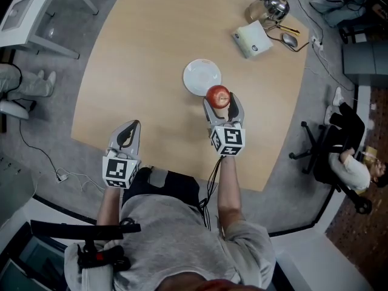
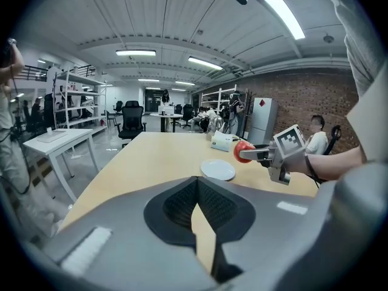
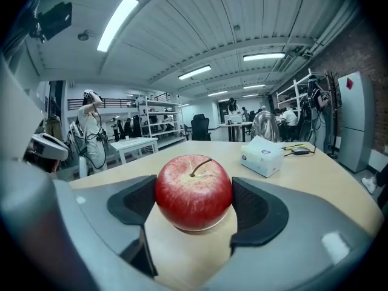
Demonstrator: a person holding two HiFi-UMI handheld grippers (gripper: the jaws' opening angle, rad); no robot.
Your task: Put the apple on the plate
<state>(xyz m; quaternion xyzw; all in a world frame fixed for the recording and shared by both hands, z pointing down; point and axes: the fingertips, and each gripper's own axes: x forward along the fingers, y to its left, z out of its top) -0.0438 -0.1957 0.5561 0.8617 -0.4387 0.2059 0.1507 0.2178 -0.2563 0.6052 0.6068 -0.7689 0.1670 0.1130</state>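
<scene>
A red apple (image 1: 218,96) sits between the jaws of my right gripper (image 1: 219,100), which is shut on it. In the left gripper view the apple (image 2: 242,151) hangs above the table, just right of the white plate (image 2: 217,170). From the head view the plate (image 1: 200,74) lies empty on the wooden table (image 1: 139,71), and the apple is over its near right rim. The right gripper view shows the apple (image 3: 194,191) upright, stem up, with a dark pad against each side. My left gripper (image 1: 125,135) stays shut near the table's front edge, holding nothing.
A white tissue box (image 1: 253,39), a metal kettle (image 1: 271,8) and a computer mouse (image 1: 290,40) stand at the table's far right. A black office chair (image 1: 327,153) is on the floor at the right, a white desk (image 1: 30,11) at the far left.
</scene>
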